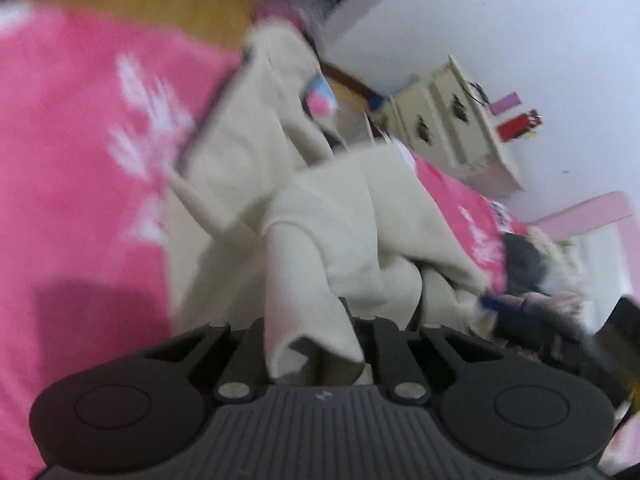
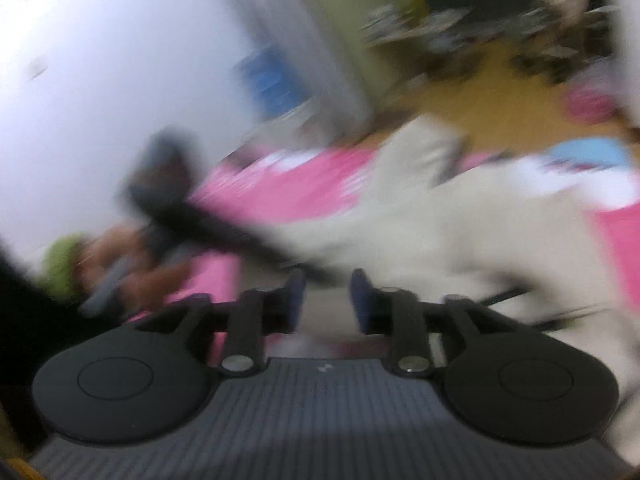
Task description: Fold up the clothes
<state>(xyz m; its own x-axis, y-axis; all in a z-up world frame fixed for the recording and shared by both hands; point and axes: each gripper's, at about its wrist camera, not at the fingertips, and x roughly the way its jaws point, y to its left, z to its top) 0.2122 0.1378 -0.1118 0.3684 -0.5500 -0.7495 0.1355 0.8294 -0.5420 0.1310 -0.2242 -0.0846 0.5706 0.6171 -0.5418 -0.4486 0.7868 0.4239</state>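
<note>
My left gripper (image 1: 316,344) pinches a soft fold of the cream garment (image 1: 340,216), which lies rumpled across the pink patterned bedspread (image 1: 72,140). My right gripper (image 2: 327,296), blue pads (image 2: 360,296) spread with nothing between them, hovers over the same blurred cream cloth.

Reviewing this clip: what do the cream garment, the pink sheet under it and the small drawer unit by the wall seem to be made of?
Cream garment: thick, matte woven or fleecy cloth, judging by its soft, rounded folds; the left tongs pinch a flap of it.
Pink sheet: thin printed fabric, matte, with white motifs.
Drawer unit: probably cream-painted wood with dark metal-looking pulls; blur leaves this uncertain.
</note>
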